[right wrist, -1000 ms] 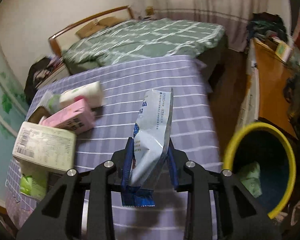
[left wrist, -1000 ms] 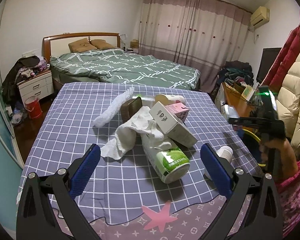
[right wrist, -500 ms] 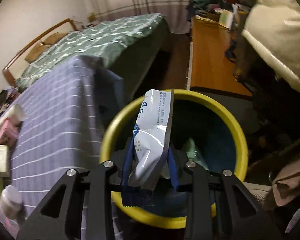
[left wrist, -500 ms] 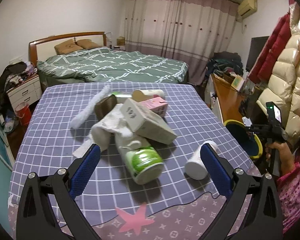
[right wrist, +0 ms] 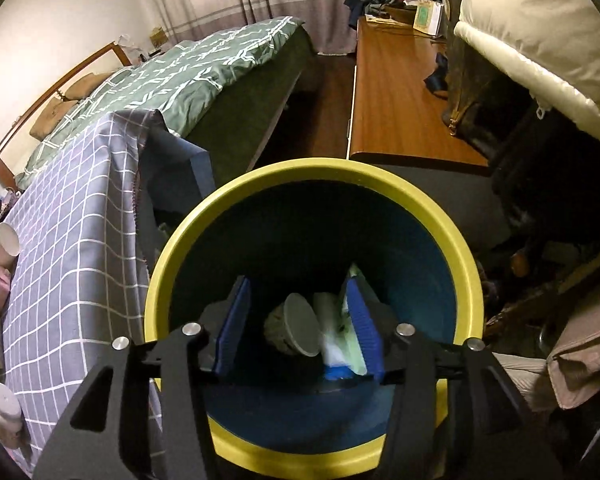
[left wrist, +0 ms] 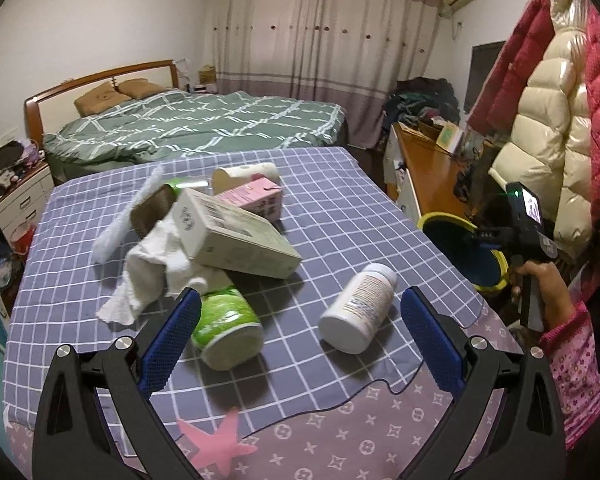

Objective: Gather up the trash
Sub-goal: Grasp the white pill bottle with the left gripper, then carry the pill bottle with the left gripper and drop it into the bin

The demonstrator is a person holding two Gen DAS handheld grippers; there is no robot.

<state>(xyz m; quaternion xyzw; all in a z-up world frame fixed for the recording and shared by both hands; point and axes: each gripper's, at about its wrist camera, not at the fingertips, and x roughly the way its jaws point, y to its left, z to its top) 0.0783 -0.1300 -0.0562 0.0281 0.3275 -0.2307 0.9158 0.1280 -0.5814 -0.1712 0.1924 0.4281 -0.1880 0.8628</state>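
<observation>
1. Right hand-held gripper [right wrist: 298,326]: jaws now parted and empty, directly above the yellow-rimmed blue plastic bin [right wrist: 452,240].
2. Blue-and-white foil pouch [right wrist: 338,356], clamped half a second ago, now lies inside the bin.
3. Left hand-held gripper [left wrist: 298,338]: wide open, empty, over the table [left wrist: 340,200].
4. White pill bottle [left wrist: 358,306] remains outside the bin, awaiting collection.

The left wrist view looks low and level from the near edge of the checked table [left wrist: 340,208] toward the bed [left wrist: 204,128], while the right wrist view peers steeply down, close over the yellow-rimmed bin [right wrist: 312,172], and the 2 views share table, bed and bin [left wrist: 460,248].
</observation>
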